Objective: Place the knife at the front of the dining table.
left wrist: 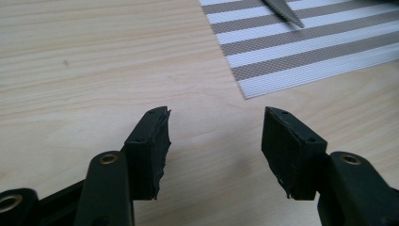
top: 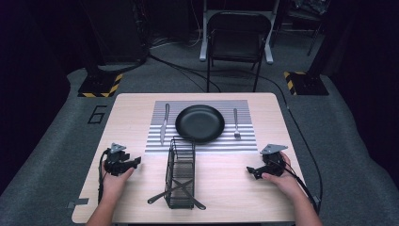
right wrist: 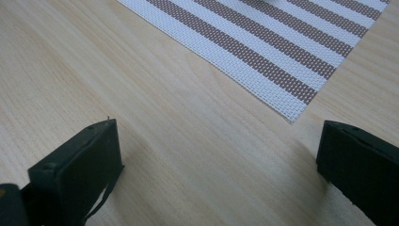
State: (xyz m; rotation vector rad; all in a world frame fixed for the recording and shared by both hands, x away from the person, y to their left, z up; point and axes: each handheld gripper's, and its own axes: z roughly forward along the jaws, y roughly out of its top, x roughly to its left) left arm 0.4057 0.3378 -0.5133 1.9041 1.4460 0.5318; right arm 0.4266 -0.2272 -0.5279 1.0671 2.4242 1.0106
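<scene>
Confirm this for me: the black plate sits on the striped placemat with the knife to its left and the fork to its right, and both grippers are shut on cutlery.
Not quite. Both the left gripper and right gripper are open and hold nothing, as each gripper view shows. The plate, placemat, knife and fork lie as you said in the high view.

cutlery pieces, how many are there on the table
4 that can be made out: a knife on the striped mat left of the black plate, a fork on the mat to its right, and two crossed utensils in the wire basket; more may be hidden there.
</scene>
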